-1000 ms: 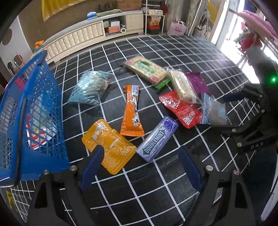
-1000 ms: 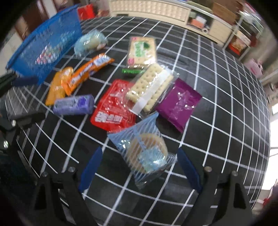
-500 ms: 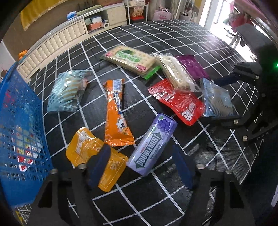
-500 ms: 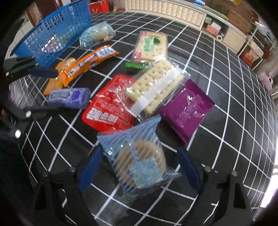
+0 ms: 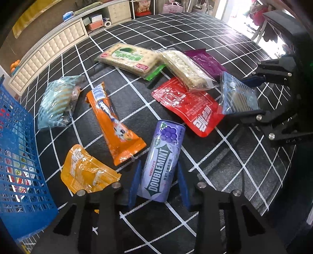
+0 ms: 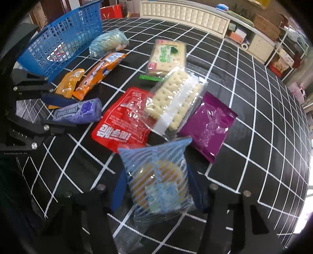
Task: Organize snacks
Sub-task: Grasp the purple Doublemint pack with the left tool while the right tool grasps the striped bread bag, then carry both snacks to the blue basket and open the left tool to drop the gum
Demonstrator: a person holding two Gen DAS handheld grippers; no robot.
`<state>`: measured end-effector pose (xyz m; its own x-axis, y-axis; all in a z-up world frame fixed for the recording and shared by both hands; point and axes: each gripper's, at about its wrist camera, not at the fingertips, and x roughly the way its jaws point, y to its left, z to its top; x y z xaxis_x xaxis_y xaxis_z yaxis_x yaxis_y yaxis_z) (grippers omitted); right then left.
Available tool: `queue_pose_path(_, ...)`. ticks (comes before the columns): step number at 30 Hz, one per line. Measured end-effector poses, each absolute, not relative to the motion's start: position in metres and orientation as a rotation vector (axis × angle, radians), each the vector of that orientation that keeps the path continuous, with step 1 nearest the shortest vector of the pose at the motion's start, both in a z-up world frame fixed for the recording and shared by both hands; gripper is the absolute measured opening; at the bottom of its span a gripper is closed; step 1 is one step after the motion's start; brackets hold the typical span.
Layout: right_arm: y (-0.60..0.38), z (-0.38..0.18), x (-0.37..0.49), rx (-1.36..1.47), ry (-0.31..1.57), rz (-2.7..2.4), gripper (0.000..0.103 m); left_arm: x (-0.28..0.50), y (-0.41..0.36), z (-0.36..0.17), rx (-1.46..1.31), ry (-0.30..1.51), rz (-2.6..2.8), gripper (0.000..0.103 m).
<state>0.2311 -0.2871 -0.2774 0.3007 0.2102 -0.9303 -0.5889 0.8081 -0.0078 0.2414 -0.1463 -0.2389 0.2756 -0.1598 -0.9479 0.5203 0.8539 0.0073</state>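
Grippers: our left gripper point(image 5: 157, 176) clamps the gum tin point(image 5: 163, 159) near the basket point(image 5: 19, 156); our right gripper point(image 6: 156, 187) pinches the blue packet point(image 6: 158, 179), farther from the basket.

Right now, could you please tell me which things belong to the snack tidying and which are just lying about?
Job:
purple Doublemint gum tin
blue-striped clear biscuit pouch
red foil pouch
blue plastic mesh basket

Lying about:
cream padded bench
white tape roll
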Motion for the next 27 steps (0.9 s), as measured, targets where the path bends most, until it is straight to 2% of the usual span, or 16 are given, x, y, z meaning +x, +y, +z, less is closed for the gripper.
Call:
queue_pose_path(12, -0.310, -0.253, 0.212, -0.200, 1.124, 0.451, 0.057, 0.214, -0.141, -0.209, 0.265, 1.115, -0.445, 0.030)
queue_pose_path(27, -0.276, -0.153, 0.206, -0.087, 0.970, 0.426, 0.057, 0.198, -0.099, -0.101, 0.161, 0.909, -0.421, 0.029)
